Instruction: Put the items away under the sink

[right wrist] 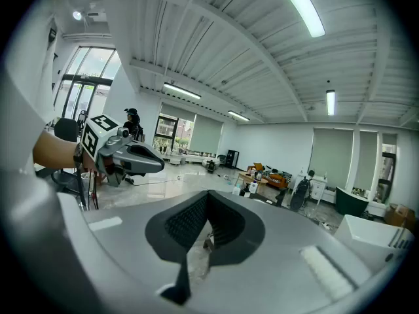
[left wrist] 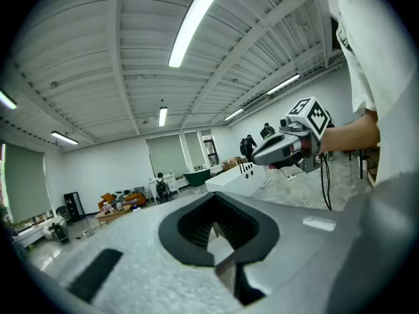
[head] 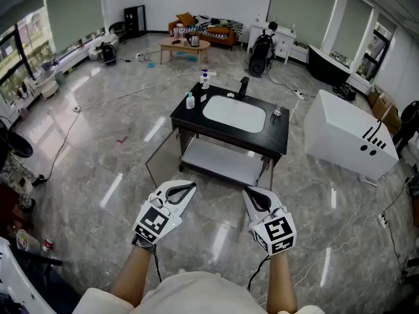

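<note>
Standing off from the sink unit; nothing has been picked up yet. The left hand-held gripper (head: 186, 189) has its jaws pressed together with nothing between them. The right hand-held gripper (head: 256, 197) reads the same in its own view: jaws together, empty. Both are held out in front of me, side by side, roughly level.

The task items stand on the black desk (head: 281, 136) that surrounds the white basin (head: 234, 114).
- Far left corner: a small bottle (head: 190, 101), with a white bottle (head: 205, 79) further back.
- Near the right edge: a small glass-like thing (head: 277, 112), too small to identify.
- Back edge, behind the basin: the faucet (head: 243, 87).

The destination is the shelf (head: 219, 162) under the basin. It is exposed, with the cabinet door (head: 160, 157) swung open on the left.

Key relation: all items lie ahead of both grippers and well apart from them, with the near edge of the desk in between. The two bottles sit on the left half, so the left hand-held gripper is the nearer one. The small thing on the right falls to the right hand-held gripper. The bottles are upright, long axis vertical. I judge the next move needs the jaws opened first, then a level approach that closes across a bottle's body from the side. The open door on the left could be clipped on the way in.
</note>
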`<action>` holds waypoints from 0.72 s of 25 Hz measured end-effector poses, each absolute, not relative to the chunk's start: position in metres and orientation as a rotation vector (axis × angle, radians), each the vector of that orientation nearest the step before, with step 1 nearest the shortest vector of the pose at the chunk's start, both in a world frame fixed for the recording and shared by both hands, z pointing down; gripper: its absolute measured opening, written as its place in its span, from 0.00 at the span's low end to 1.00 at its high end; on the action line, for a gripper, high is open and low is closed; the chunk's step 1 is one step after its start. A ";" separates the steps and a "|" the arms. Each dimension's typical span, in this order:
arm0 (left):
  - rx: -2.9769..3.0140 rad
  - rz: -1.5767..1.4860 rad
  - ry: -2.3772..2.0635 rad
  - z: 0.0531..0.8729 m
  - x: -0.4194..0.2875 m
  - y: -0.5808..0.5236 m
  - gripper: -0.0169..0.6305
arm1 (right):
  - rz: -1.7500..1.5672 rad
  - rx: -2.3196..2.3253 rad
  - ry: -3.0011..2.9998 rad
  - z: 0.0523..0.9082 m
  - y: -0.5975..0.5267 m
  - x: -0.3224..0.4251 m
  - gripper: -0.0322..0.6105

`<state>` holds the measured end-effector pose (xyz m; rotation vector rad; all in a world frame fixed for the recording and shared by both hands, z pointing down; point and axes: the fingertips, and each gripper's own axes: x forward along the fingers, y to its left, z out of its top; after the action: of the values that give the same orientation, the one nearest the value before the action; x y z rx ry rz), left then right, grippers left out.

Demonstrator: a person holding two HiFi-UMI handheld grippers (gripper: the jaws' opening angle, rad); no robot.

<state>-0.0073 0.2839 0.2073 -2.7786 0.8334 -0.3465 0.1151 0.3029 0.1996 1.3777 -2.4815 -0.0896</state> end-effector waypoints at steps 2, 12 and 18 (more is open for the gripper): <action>-2.777 -0.347 0.839 0.207 -0.008 0.283 0.02 | -0.091 1.375 -2.481 0.200 0.302 0.113 0.06; -2.780 -0.350 0.814 0.209 0.007 0.283 0.02 | -0.067 1.411 -2.556 0.194 0.304 0.116 0.06; -2.784 -0.364 0.776 0.212 0.023 0.284 0.02 | 0.012 1.389 -2.603 0.199 0.309 0.122 0.06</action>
<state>0.0226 0.2840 0.2117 -2.7841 0.7756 -0.3638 0.1220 0.3088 0.1992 1.3893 -2.6030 0.0121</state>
